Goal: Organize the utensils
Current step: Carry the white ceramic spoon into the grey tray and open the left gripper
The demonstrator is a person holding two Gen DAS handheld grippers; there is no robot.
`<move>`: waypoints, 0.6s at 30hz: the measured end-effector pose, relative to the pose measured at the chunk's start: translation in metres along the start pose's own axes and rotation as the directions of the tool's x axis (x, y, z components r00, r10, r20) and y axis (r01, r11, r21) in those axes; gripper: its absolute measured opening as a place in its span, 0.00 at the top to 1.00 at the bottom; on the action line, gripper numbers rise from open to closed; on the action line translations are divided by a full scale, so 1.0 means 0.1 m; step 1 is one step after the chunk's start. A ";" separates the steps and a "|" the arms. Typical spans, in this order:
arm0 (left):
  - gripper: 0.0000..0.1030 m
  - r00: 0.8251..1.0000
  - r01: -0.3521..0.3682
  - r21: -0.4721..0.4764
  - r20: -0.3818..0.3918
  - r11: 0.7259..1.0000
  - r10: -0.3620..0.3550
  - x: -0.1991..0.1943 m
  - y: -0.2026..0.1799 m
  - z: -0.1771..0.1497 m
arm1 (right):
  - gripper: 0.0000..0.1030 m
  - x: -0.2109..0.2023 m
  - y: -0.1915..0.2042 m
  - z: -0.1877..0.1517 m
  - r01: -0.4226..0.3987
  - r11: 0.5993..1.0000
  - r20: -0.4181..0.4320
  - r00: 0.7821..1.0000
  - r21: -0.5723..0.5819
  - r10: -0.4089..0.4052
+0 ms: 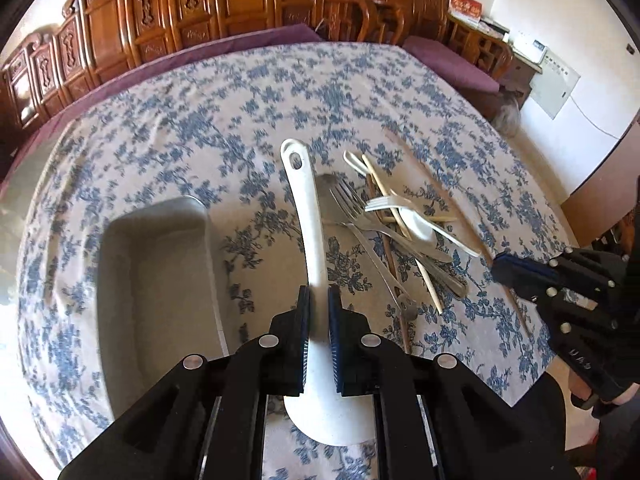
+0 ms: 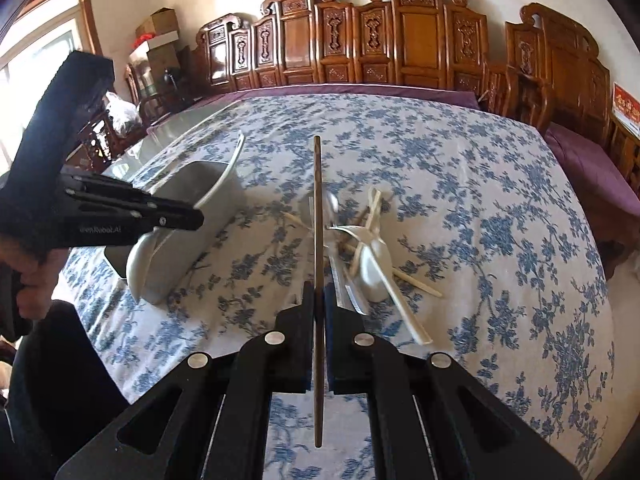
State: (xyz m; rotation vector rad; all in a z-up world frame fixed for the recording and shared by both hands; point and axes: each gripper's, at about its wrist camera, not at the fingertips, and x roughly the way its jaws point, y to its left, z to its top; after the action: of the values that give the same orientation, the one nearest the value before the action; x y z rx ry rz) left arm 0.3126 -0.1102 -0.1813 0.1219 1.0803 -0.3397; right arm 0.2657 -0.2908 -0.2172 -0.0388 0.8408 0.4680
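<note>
A white plastic rice paddle (image 1: 306, 220) is lifted off the table, and my left gripper (image 1: 318, 296) is shut on its neck, handle pointing away. It hangs next to the grey metal tray (image 1: 160, 280). From the right wrist view, the left gripper (image 2: 192, 216) holds the paddle (image 2: 140, 264) over the tray's near end (image 2: 192, 176). My right gripper (image 2: 319, 292) is shut on a dark brown chopstick (image 2: 317, 200) raised above the utensil pile (image 2: 360, 240). The right gripper (image 1: 508, 272) sits at the right edge of the left wrist view.
The pile (image 1: 384, 220) on the blue-flowered tablecloth (image 1: 200, 120) holds metal forks, a white plastic fork and spoon, and pale chopsticks. Carved wooden chairs (image 2: 400, 40) and purple cushions ring the table's far side. A person's hand (image 2: 28, 280) grips the left tool.
</note>
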 end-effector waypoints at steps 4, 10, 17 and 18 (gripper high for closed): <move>0.92 0.999 -0.010 -0.003 0.039 1.000 0.010 -0.23 0.17 -0.02 | 0.94 0.01 0.17 0.03 -0.012 1.000 -0.002 1.000 -0.012 0.012; 0.92 0.997 -0.051 -0.055 0.053 0.997 0.054 -0.32 0.62 -0.06 | 0.94 0.05 0.43 0.12 -0.033 0.999 0.007 0.999 -0.015 0.033; 0.92 0.994 -0.105 -0.107 -0.016 0.989 0.104 -0.03 1.07 -0.21 | 0.94 0.15 0.66 0.23 -0.055 0.998 0.011 0.998 -0.018 0.055; 0.92 0.994 -0.107 -0.110 -0.026 0.988 0.105 0.02 1.10 -0.24 | 0.94 0.16 0.69 0.24 -0.049 0.999 0.015 0.999 -0.017 0.049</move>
State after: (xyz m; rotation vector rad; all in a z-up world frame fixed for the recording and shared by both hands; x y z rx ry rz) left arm 0.3296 -0.0009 -0.2013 0.0834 1.1057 -0.1822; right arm 0.2634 -0.2173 -0.2019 -0.0298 0.8238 0.5212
